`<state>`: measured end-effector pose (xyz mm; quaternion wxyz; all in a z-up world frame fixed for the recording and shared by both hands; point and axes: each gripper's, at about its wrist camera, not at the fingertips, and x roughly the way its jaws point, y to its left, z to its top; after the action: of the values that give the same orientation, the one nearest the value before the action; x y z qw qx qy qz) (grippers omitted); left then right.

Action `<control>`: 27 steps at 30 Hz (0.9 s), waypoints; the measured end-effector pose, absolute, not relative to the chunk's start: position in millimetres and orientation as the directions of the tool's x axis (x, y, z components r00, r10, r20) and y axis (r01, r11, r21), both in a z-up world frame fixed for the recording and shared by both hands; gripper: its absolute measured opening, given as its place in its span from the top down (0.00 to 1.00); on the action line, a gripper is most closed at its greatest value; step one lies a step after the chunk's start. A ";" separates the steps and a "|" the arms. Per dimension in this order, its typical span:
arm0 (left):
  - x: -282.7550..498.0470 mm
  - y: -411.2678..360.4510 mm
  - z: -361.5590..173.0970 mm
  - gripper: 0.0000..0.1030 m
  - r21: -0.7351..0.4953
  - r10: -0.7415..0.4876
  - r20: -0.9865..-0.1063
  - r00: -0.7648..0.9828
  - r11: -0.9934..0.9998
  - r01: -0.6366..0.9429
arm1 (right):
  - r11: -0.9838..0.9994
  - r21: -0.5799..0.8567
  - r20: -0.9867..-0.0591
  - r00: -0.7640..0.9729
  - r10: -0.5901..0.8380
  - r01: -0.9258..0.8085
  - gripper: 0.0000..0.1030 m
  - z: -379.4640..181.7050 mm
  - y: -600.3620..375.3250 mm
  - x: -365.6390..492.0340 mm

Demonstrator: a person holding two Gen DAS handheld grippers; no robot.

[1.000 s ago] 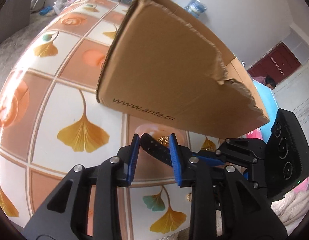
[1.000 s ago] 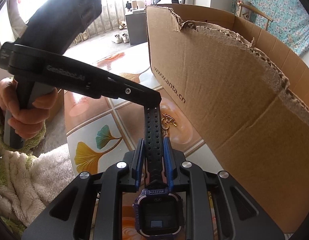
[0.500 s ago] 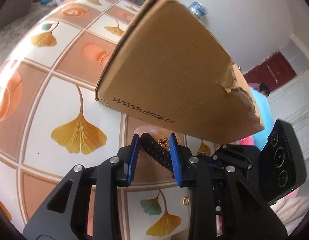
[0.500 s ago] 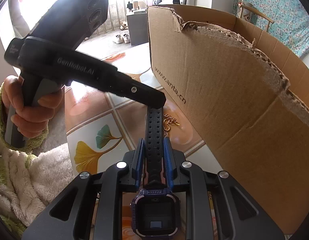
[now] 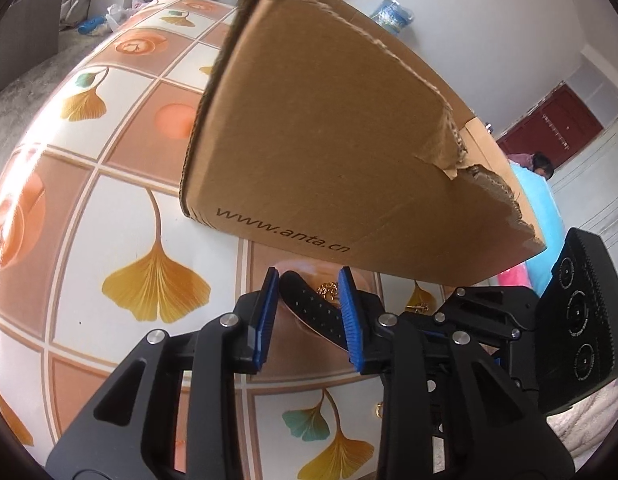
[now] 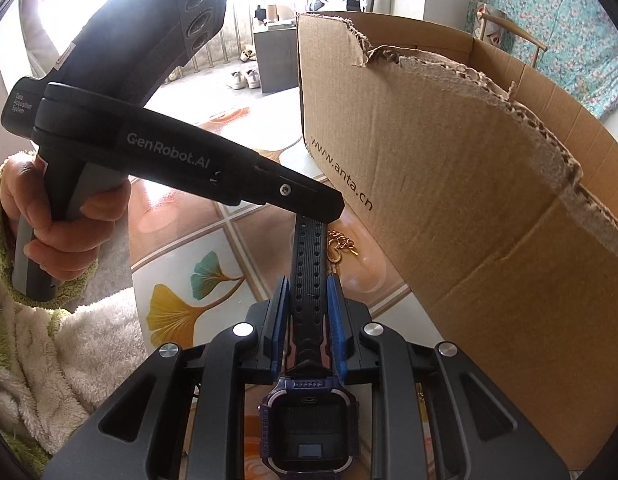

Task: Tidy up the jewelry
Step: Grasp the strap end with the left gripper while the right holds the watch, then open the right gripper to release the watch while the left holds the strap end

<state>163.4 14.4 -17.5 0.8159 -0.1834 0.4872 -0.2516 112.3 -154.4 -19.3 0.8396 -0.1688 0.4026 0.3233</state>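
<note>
A purple smartwatch [image 6: 309, 436] with a black perforated strap [image 6: 311, 264] hangs over the table. My right gripper [image 6: 307, 285] is shut on the strap just above the watch face. The strap's far end [image 5: 309, 306] lies slantwise between the blue pads of my left gripper [image 5: 308, 285], touching both, so that gripper is shut on it. In the right wrist view a left finger [image 6: 321, 204] hides the strap's tip. A gold chain [image 6: 341, 246] [image 5: 327, 291] lies on the table under the strap, close to the box.
An open brown cardboard box [image 5: 329, 140] [image 6: 449, 200] with a torn rim stands right behind the grippers. The table [image 5: 109, 220] has a tiled ginkgo-leaf cover. A small gold piece [image 5: 379, 410] lies on it. A hand in a fluffy sleeve [image 6: 61, 220] holds the left gripper.
The left gripper's body has swung a little while its fingers stayed on the strap end. The right gripper and the watch have not moved.
</note>
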 end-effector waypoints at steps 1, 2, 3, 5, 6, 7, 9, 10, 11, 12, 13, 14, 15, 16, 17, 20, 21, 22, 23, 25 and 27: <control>163.7 17.4 -18.7 0.73 -0.567 -0.606 -0.692 0.393 0.793 0.224 | 0.733 -0.026 -0.783 0.469 0.408 -0.680 0.81 -19.7 -154.3 111.9; 164.0 22.4 -20.0 0.73 -0.602 -0.635 -0.670 0.385 0.768 0.218 | 0.732 -0.027 -0.782 0.471 0.409 -0.680 0.81 -20.3 -154.2 111.8; 164.4 28.7 -21.9 0.73 -0.653 -0.680 -0.632 0.372 0.726 0.216 | 0.733 -0.026 -0.781 0.471 0.410 -0.680 0.81 -21.2 -154.2 110.9; 164.5 33.6 -23.8 0.73 -0.740 -0.759 -0.556 0.340 0.638 0.214 | 0.732 -0.025 -0.780 0.471 0.412 -0.681 0.81 -22.5 -154.3 110.3; 164.0 34.2 -24.1 0.73 -0.765 -0.783 -0.528 0.329 0.607 0.217 | 0.730 -0.024 -0.780 0.470 0.414 -0.683 0.81 -22.8 -154.2 110.5; 163.4 32.9 -24.1 0.73 -0.768 -0.789 -0.523 0.323 0.600 0.224 | 0.730 -0.024 -0.779 0.470 0.414 -0.683 0.81 -23.1 -154.0 110.8; 163.7 26.8 -26.3 0.73 -0.703 -0.731 -0.598 0.328 0.675 0.223 | 0.729 -0.024 -0.779 0.470 0.415 -0.684 0.81 -24.1 -153.8 110.4; 164.6 23.3 -29.3 0.75 -0.682 -0.712 -0.621 0.327 0.697 0.222 | 0.729 -0.025 -0.778 0.471 0.415 -0.684 0.81 -24.4 -153.7 110.4; 163.9 20.9 -29.1 0.77 -0.671 -0.703 -0.630 0.331 0.707 0.224 | 0.729 -0.026 -0.778 0.472 0.415 -0.684 0.81 -24.8 -153.7 110.1; 162.7 19.4 -27.9 0.79 -0.657 -0.692 -0.639 0.336 0.718 0.230 | 0.729 -0.027 -0.778 0.472 0.414 -0.684 0.81 -24.9 -153.9 110.4; 161.7 17.9 -26.3 0.84 -0.639 -0.678 -0.649 0.344 0.732 0.236 | 0.729 -0.028 -0.777 0.473 0.415 -0.684 0.81 -25.2 -154.2 110.0; 159.9 16.0 -23.2 0.86 -0.614 -0.659 -0.661 0.359 0.750 0.246 | 0.729 -0.028 -0.777 0.473 0.415 -0.684 0.81 -25.2 -154.2 110.1; 158.1 14.2 -20.0 0.89 -0.593 -0.644 -0.669 0.371 0.763 0.257 | 0.728 -0.028 -0.777 0.474 0.415 -0.685 0.81 -25.5 -154.2 110.1; 157.2 15.4 -16.4 0.91 -0.575 -0.631 -0.675 0.382 0.774 0.263 | 0.728 -0.029 -0.777 0.474 0.415 -0.685 0.81 -25.7 -154.0 110.0; 155.6 14.4 -13.5 0.93 -0.554 -0.615 -0.681 0.397 0.787 0.270 | 0.728 -0.031 -0.777 0.475 0.414 -0.685 0.81 -25.9 -153.9 110.0; 150.1 4.2 -7.2 0.97 -0.471 -0.555 -0.716 0.424 0.832 0.294 | 0.729 -0.039 -0.778 0.479 0.407 -0.683 0.81 -26.1 -152.5 109.2; 147.4 0.2 -5.8 0.97 -0.433 -0.528 -0.729 0.435 0.849 0.304 | 0.730 -0.045 -0.778 0.482 0.403 -0.682 0.81 -26.0 -151.3 108.2; 144.1 -6.3 -5.6 0.97 -0.399 -0.504 -0.740 0.446 0.862 0.312 | 0.732 -0.053 -0.779 0.486 0.395 -0.680 0.79 -25.6 -150.3 107.5; 140.7 -10.9 -4.9 0.97 -0.355 -0.472 -0.752 0.460 0.878 0.320 | 0.735 -0.063 -0.788 0.486 0.379 -0.675 0.78 -24.7 -148.8 106.2; 134.2 -18.9 -4.2 0.97 -0.277 -0.419 -0.761 0.496 0.900 0.336 | 0.753 -0.061 -0.793 0.490 0.362 -0.655 0.75 -18.1 -151.4 99.4; 126.4 -25.2 -2.8 0.97 -0.215 -0.383 -0.760 0.526 0.911 0.352 | 0.800 -0.046 -0.775 0.526 0.349 -0.598 0.63 -5.5 -166.4 84.2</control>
<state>126.4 -25.2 -2.8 0.8733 -0.0175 0.4391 -0.2102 84.2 -166.4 -5.5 0.8597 -0.1551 0.4013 0.2753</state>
